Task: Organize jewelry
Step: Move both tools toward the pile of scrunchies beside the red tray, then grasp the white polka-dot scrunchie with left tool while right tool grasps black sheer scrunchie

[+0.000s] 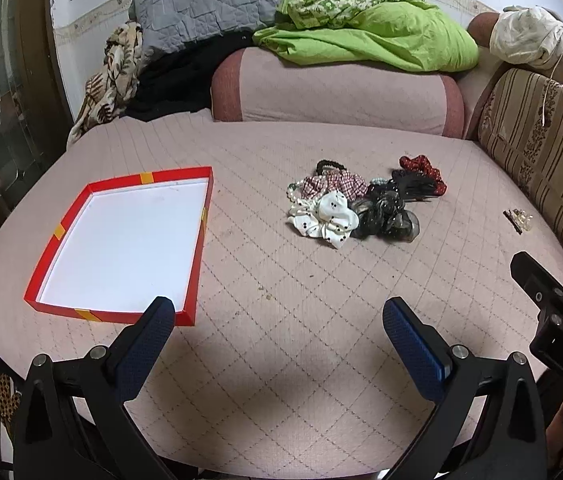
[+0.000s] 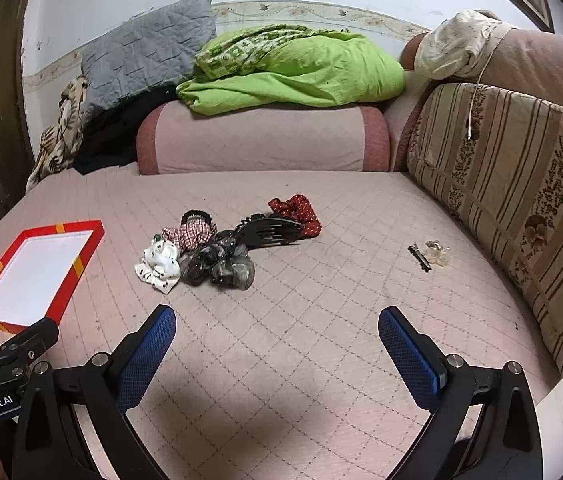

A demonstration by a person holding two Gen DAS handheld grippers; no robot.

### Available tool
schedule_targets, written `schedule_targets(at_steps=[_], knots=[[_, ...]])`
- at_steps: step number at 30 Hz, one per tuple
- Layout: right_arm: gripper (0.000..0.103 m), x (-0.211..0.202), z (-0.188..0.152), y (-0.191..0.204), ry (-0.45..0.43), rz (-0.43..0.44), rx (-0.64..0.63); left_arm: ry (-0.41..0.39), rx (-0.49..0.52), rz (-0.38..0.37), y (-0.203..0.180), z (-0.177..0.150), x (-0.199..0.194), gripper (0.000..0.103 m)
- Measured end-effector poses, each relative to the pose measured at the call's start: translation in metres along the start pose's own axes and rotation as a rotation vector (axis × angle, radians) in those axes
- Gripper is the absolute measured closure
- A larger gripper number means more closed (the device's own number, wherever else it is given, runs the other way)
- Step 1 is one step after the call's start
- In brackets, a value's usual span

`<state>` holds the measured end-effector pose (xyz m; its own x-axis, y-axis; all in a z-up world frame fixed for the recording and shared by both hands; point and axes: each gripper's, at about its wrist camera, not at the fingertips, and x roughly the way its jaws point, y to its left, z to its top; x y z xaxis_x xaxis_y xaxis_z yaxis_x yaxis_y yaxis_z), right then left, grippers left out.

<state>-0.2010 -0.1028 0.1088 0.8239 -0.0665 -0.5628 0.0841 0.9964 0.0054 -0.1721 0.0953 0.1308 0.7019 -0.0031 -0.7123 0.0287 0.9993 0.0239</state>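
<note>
Tools [image 1: 277, 320] apart above tangled scrunchie pile [image 1: 357, 204]

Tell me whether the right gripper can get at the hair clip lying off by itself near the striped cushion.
Probably yes. The right gripper is open and the quilted cover between it and the hair clip lies bare; the clip sits apart from the pile.

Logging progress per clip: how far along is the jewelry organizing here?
Nothing looks done: the red-rimmed shallow box with a white bottom holds nothing. Nothing is in hand: the left gripper and right gripper are both open over the pink quilted cover. Left to do: the pile of fabric scrunchies and hair clips and the small black clip with a clear piece lying apart.
</note>
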Motion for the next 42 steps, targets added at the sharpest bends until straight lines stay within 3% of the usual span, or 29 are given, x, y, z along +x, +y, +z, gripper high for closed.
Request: schedule_targets(at_steps=[10,21,24,29,32,37,42], knots=[[0.000,0.024,-0.008,0.002,0.069,0.010,0.002,0.049,-0.015,-0.001,0.010,0.000,0.023,0.000],[0.001,0.062,0.000,0.005,0.131,0.057,-0.011,0.036,-0.034,-0.005,0.032,0.024,0.041,0.000],[0.004,0.076,0.007,0.008,0.139,0.090,-0.026,0.045,-0.023,-0.051,0.026,0.036,0.051,0.000],[0.021,0.110,0.021,0.011,0.174,0.194,-0.018,0.080,0.004,-0.145,0.009,0.059,0.082,0.001],[0.022,0.133,0.028,0.013,0.204,0.248,-0.012,0.090,0.038,-0.178,-0.003,0.071,0.105,0.006],[0.023,0.166,0.032,0.014,0.241,0.292,-0.017,0.181,0.058,-0.221,-0.015,0.084,0.158,0.034],[0.028,0.194,0.031,0.019,0.275,0.306,-0.036,0.230,0.043,-0.264,-0.021,0.086,0.196,0.038]])
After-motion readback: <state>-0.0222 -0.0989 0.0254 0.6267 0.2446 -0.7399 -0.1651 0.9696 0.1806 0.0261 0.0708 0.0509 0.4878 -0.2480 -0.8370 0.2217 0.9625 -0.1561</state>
